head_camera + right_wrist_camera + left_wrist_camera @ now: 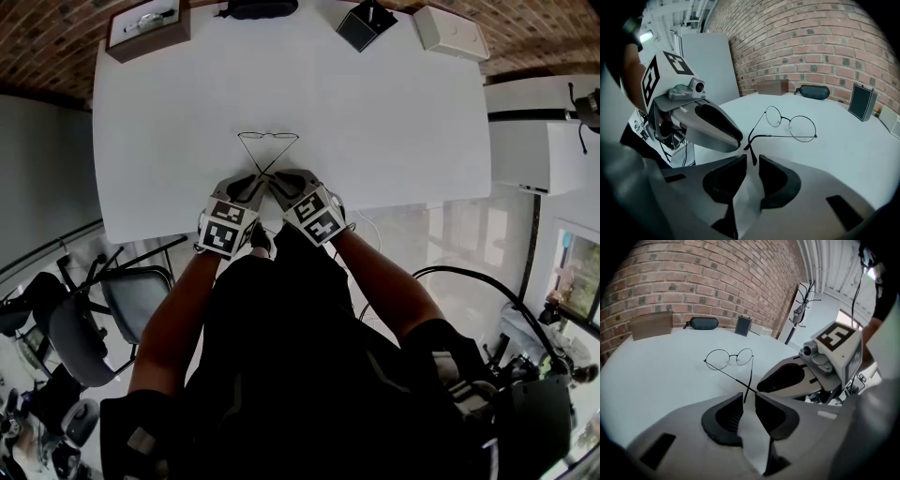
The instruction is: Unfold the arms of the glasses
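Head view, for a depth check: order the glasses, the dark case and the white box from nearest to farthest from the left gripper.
1. Glasses, just ahead of the left gripper, centre.
2. Dark case, far edge, straight ahead.
3. White box, far right corner.

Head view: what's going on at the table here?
A person works over a white table with a gripper in each hand. Thin round glasses lie on it, their two arms angled toward the person and crossing each other. The left gripper and right gripper sit side by side at the arm tips, one tip in each gap. Both pairs of jaws stand narrowly apart, not clamped.
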Motion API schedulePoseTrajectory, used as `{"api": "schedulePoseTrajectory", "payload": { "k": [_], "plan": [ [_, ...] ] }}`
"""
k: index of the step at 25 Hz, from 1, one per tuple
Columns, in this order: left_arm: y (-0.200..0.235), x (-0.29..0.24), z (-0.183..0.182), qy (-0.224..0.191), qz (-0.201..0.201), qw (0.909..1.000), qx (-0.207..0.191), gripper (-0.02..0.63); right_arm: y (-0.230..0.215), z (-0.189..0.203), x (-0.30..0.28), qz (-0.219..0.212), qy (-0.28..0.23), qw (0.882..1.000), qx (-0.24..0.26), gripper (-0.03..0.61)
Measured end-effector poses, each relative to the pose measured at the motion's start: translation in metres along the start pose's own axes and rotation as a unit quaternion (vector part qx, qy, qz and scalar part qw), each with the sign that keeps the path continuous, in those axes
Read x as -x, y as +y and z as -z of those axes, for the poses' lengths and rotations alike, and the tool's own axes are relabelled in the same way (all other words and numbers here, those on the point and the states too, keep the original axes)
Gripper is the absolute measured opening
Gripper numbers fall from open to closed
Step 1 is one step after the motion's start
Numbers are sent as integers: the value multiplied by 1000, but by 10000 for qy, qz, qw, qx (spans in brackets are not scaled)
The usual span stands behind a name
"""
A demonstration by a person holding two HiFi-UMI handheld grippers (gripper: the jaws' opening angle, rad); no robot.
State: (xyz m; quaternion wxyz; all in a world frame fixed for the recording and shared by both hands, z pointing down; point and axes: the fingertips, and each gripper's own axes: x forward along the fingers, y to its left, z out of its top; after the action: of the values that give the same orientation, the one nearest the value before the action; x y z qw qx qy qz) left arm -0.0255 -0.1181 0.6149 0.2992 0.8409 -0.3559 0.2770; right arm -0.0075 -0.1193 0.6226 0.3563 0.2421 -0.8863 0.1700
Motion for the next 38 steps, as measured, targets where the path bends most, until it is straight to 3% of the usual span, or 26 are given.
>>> {"api": "schedulePoseTrajectory", "payload": {
  "k": [3, 6, 11, 16, 20, 31, 38],
  "plan": [
    [4, 12, -22, -445, -116, 9978, 471, 75, 1, -2, 4, -77, -88, 9998, -177, 98],
    [15, 13, -38, -729, -379, 9933, 810, 75, -8, -10, 11, 70, -317, 9973, -662, 106],
    [30, 6, -46, -668, -729, 9923, 752, 75, -38, -28, 18, 433, -697, 9795, -1839, 115],
    [32, -2, -44, -519, -824, 9903, 994, 75, -48, -35, 16, 620, -831, 9568, -2717, 164],
    [35, -6, -43, -454, -893, 9894, 1054, 74, -50, -35, 8, 809, -657, 9607, -2573, 164],
    [49, -4, -42, -384, -963, 9915, 792, 75, -68, -28, 13, 891, -544, 9633, -2471, 166],
    [64, 0, -43, -377, -1061, 9900, 854, 75, -81, -24, 20, 941, -492, 9671, -2313, 166]
  ]
}}
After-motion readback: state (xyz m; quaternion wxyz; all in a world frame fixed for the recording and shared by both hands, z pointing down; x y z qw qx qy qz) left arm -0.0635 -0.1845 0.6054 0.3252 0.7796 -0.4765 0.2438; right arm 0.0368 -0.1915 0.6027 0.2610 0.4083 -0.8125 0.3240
